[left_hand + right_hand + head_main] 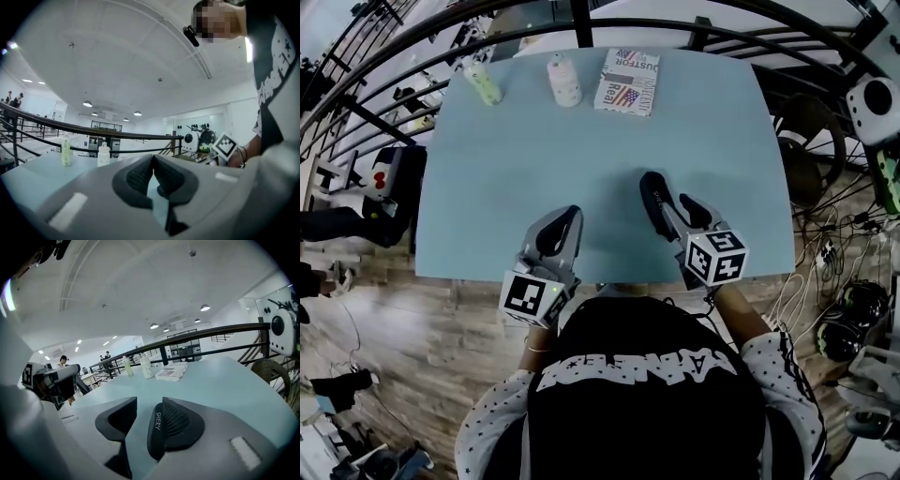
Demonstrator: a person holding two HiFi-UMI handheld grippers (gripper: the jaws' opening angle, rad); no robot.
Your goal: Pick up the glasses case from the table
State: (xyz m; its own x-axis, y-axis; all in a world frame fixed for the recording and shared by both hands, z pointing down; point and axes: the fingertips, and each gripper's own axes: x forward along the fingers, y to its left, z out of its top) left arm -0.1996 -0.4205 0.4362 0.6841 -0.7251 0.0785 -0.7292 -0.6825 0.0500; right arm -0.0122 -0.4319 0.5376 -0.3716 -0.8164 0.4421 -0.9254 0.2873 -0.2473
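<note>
The black glasses case [157, 427], printed "SHERY", stands on edge between the jaws of my right gripper [143, 405]. It lies flat against the right pad, and a gap separates it from the left pad, so the jaws stand open. In the head view my right gripper [670, 194] points slightly down over the near middle of the light blue table [581, 159], and I cannot tell the case from the dark fingers there. My left gripper [569, 216] is level at the table's near edge, its pads [140, 176] shut together on nothing.
At the table's far side stand a pale green bottle [483, 82], a white bottle [563, 80] and a printed book [627, 81]. A black railing [581, 23] runs behind the table. The person's torso is at the near edge.
</note>
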